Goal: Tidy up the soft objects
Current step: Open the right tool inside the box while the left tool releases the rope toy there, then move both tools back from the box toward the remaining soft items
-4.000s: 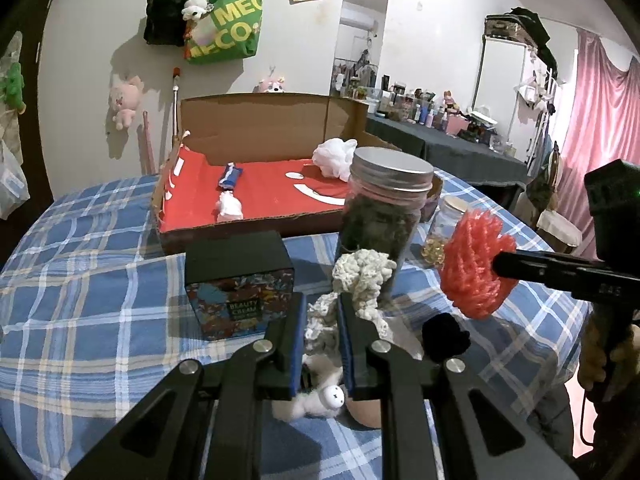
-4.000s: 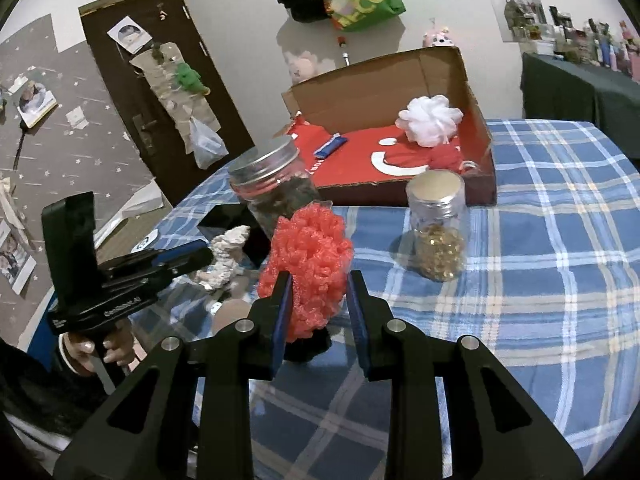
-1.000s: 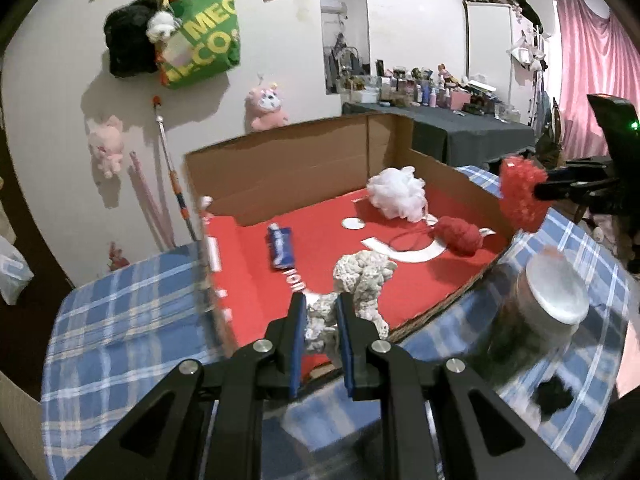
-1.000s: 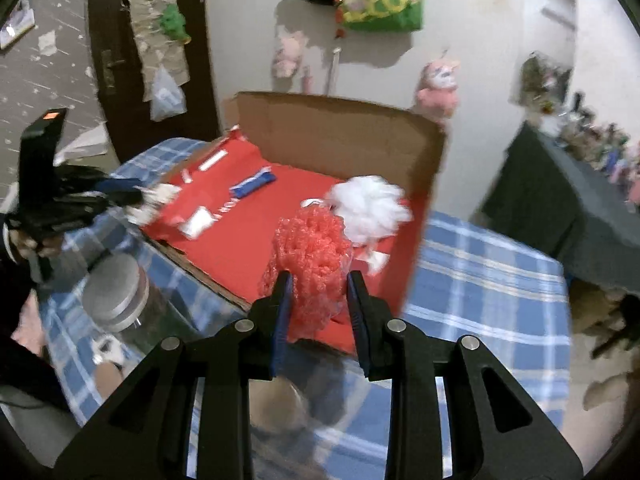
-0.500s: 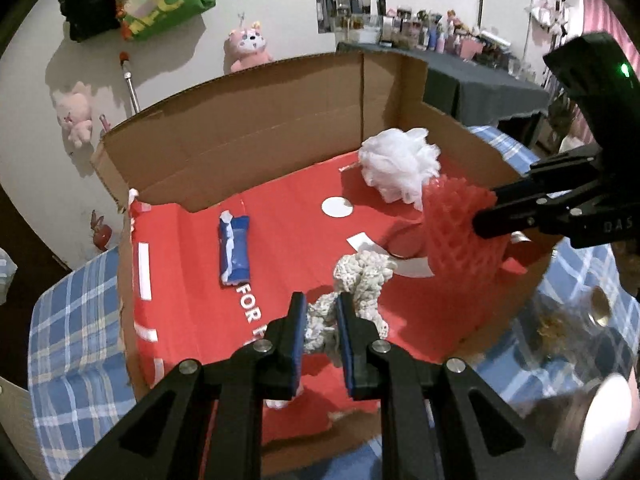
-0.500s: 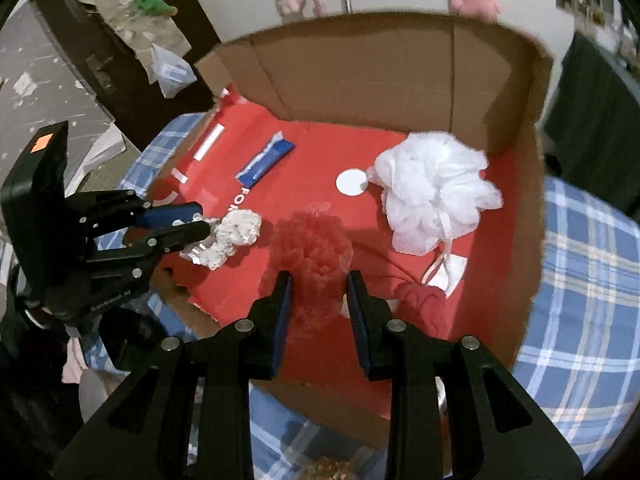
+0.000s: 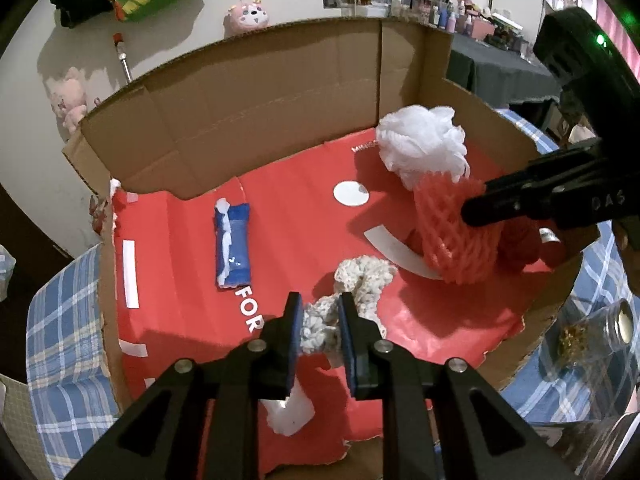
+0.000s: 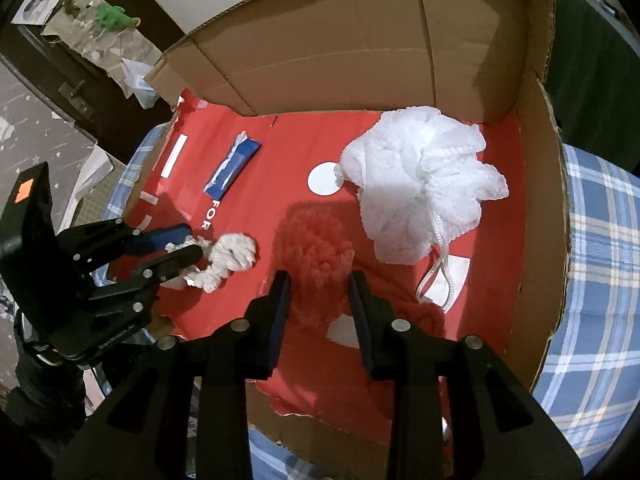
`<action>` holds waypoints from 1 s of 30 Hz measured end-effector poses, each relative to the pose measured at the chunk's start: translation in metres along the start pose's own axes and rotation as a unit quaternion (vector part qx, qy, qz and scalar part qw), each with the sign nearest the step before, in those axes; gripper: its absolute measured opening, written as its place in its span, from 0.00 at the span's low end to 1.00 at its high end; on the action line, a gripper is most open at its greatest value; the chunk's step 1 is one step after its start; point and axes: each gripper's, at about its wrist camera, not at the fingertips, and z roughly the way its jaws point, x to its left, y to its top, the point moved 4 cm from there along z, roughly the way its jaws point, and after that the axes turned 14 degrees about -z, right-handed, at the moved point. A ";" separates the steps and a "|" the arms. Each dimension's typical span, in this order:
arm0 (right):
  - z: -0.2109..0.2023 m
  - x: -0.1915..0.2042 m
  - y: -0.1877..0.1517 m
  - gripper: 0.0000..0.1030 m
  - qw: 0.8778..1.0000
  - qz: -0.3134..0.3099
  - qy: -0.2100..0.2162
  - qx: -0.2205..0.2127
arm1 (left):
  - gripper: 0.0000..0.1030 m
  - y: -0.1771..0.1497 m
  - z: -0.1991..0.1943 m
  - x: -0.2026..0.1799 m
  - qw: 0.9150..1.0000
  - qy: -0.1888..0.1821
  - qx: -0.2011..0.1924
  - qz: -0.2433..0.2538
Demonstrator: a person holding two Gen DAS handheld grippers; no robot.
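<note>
In the left wrist view, a blue packet (image 7: 233, 245) lies at center left on the red floor of the cardboard box (image 7: 256, 92). At bottom center the left gripper (image 7: 320, 334) has its fingers pinched narrow on a cream knitted toy (image 7: 356, 280). Right of that, the right gripper (image 8: 318, 300), fingers just easing apart, has the red foam net (image 7: 456, 232) between them, below the white bath pouf (image 7: 424, 144). The plaid desk (image 7: 60, 320) sits underneath.

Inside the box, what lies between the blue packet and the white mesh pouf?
Only bare red lining with a white printed circle; the right wrist view shows blue packet and white mesh pouf.
</note>
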 end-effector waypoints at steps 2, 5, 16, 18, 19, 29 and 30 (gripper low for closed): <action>0.000 -0.001 0.000 0.33 1.000 0.005 0.002 0.004 | 0.18 0.000 0.003 -0.001 1.000 0.005 0.006 0.004; 0.003 -0.001 -0.002 0.61 1.000 0.005 -0.007 0.012 | 0.23 0.003 0.006 -0.001 1.000 0.009 0.010 0.004; -0.007 0.003 -0.003 0.66 0.999 0.002 -0.038 0.001 | 0.61 0.008 -0.010 0.004 1.000 0.005 -0.019 -0.011; -0.013 0.007 -0.004 0.66 0.999 0.001 -0.040 -0.007 | 0.68 0.008 -0.018 0.005 0.999 0.002 -0.027 -0.016; -0.017 0.008 -0.004 0.66 0.999 0.002 -0.041 -0.011 | 0.70 0.007 -0.022 0.005 0.999 0.002 -0.032 -0.018; -0.076 0.046 -0.025 0.70 0.995 -0.012 -0.057 -0.080 | 0.88 -0.003 -0.078 0.009 0.993 0.000 -0.106 -0.054; -0.083 0.051 -0.029 0.70 0.994 -0.014 -0.059 -0.090 | 0.91 -0.006 -0.085 0.009 0.992 -0.003 -0.116 -0.056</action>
